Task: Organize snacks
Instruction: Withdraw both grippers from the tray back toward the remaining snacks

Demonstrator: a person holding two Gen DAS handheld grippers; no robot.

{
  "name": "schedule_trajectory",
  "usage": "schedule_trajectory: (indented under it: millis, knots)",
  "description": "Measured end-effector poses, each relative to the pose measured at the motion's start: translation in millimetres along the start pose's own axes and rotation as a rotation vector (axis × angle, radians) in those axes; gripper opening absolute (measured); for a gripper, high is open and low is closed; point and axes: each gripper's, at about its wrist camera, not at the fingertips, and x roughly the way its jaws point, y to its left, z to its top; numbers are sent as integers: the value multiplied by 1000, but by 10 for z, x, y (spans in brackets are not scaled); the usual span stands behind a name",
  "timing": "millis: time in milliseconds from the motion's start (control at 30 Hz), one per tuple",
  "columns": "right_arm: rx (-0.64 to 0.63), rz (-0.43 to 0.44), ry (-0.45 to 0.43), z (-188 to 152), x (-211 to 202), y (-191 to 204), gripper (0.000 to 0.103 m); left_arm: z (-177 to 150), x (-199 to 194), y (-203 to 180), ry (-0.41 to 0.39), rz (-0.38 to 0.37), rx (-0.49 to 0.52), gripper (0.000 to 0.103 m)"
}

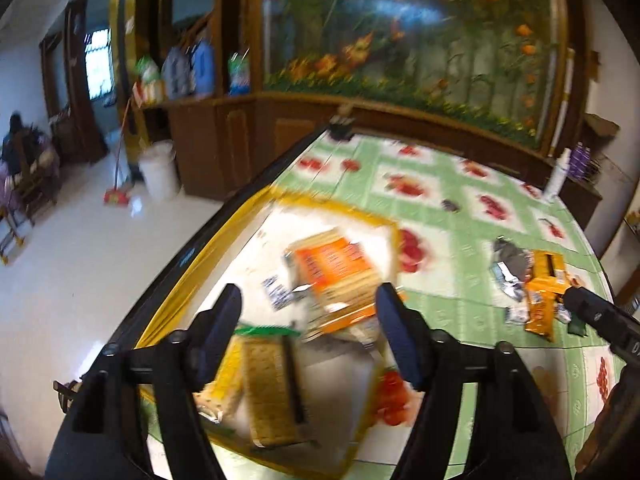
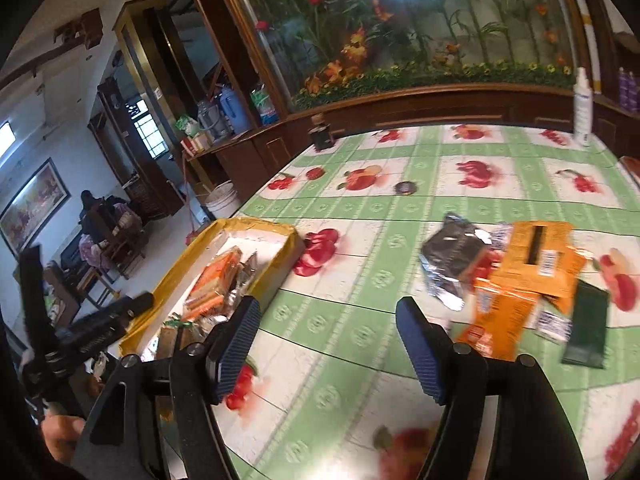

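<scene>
A yellow-rimmed box point(image 1: 224, 228) point(image 2: 264, 226) stands at the table's left edge and holds several snack packs, among them an orange cracker pack point(image 1: 336, 268) point(image 2: 212, 280) and a green-topped cracker pack point(image 1: 268, 380). My left gripper point(image 1: 310, 320) hangs open and empty above the box. Loose snacks lie on the tablecloth to the right: orange packs point(image 2: 516, 280) point(image 1: 542, 296), a silver-black pack point(image 2: 452, 260) point(image 1: 508, 260) and a dark green pack point(image 2: 588, 328). My right gripper point(image 2: 328, 340) is open and empty, left of and short of that pile.
The table has a green and white fruit-print cloth point(image 2: 400, 208). A white spray bottle point(image 2: 582, 108) stands at its far right, a small dark jar point(image 2: 322, 134) at the far left corner. A wooden cabinet with a flower panel point(image 2: 400, 20) is behind. Floor and a white bucket point(image 1: 160, 170) lie left.
</scene>
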Motion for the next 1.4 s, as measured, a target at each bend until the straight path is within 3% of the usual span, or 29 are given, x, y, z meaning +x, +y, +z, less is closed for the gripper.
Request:
schedule_trajectory:
  millis: [100,267,467,1000,1400]
  knots:
    - [-4,-49,-25,-84,-225,-124,74,15,-153,-317,-66,6,80,81]
    - [15,-123,-44,-204,-482,-364,74,-8,-159,-605,-36,-51,136,81]
    - [44,-162,-40,-315,-621,-590,75,-51,-172,-785,-14,-58,155,81]
    - [93,-219,-29,-461,-706,-941,79,-91,-124,-1072,1,-58,187,83]
    - [105,-245,4,-523,-609,-1126,79,-181,185,-1421,104,-120,237,83]
